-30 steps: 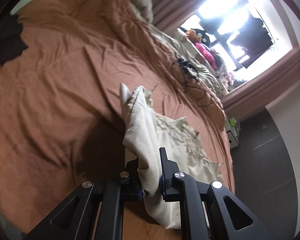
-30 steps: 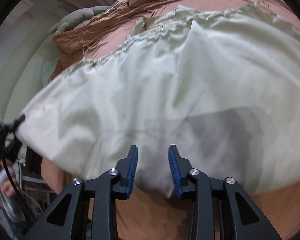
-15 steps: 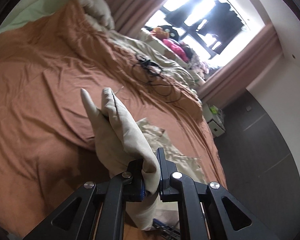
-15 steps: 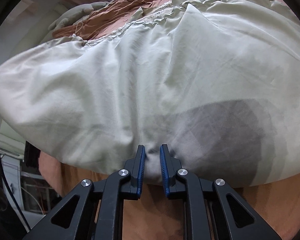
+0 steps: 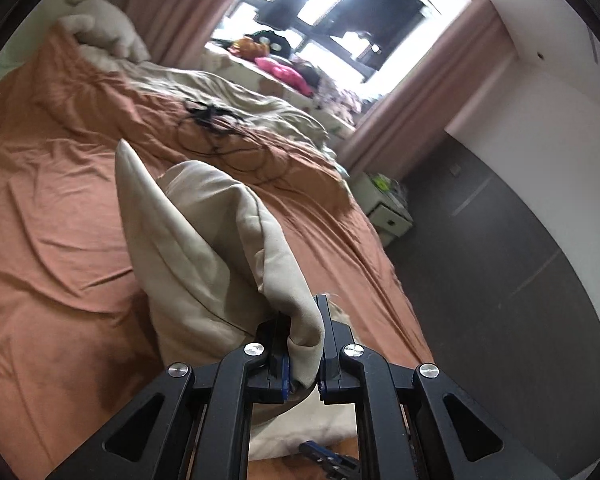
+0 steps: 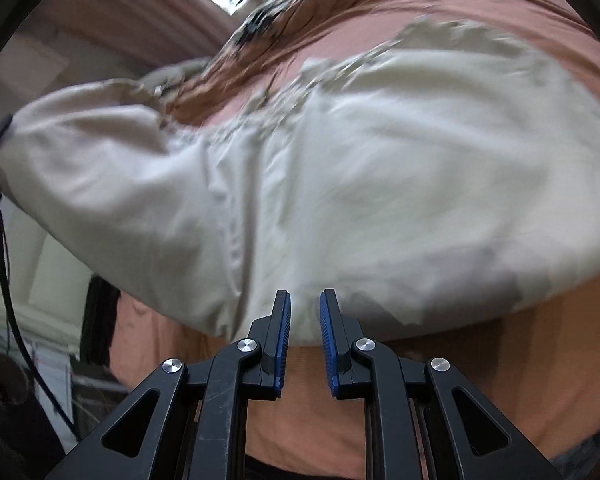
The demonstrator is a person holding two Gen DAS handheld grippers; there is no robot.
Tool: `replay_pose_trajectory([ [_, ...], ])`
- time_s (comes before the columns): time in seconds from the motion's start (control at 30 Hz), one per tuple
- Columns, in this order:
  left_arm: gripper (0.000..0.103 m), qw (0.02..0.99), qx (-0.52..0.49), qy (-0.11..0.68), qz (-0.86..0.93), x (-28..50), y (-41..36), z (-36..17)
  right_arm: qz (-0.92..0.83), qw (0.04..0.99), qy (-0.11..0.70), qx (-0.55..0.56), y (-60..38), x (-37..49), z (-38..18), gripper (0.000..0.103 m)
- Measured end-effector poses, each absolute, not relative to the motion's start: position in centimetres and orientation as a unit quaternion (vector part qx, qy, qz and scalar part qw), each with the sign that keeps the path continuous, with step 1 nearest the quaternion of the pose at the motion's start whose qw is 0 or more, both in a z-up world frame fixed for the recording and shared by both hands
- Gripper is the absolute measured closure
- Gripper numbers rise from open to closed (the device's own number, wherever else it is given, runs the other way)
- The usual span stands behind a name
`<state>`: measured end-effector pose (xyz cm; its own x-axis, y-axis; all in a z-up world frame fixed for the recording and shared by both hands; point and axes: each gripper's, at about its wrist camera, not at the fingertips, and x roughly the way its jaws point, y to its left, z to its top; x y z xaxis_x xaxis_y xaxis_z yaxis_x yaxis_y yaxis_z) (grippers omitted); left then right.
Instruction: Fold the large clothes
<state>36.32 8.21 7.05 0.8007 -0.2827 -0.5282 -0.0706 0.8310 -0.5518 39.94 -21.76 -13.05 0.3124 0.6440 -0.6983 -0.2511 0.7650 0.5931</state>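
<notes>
Left claw (image 5: 304,344) clamps cream garment (image 5: 204,248); right claw (image 6: 304,320) pinches its blurred hem, contact partly hidden.

Daylight pours in through the window (image 5: 340,20), which is blown out to white in the left wrist view, with dark shapes silhouetted against it. The bed (image 5: 52,200) is evenly lit, its creases casting soft shadows. Both views bend strongly and fade into black corners. The left wrist view is fairly sharp, a little soft towards the far end. The right wrist view is smeared by motion blur across the cloth (image 6: 360,168), with a grey shadow at its lower edge.
</notes>
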Motion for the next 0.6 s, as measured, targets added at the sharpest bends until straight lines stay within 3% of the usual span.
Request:
replay_pose_trajectory([
  [0.33,0.094,0.893,-0.243,0.356,-0.127,41.1,-3.0,5.9,0.198,0.808,0.487,0.267,-34.0,39.2,-14.2,0.086],
  [0.6,0.087,0.854,-0.163,0.457,-0.190,44.6,-14.7,-0.7,0.151,0.804,0.489,0.303,-39.1,38.2,-16.6,0.086],
])
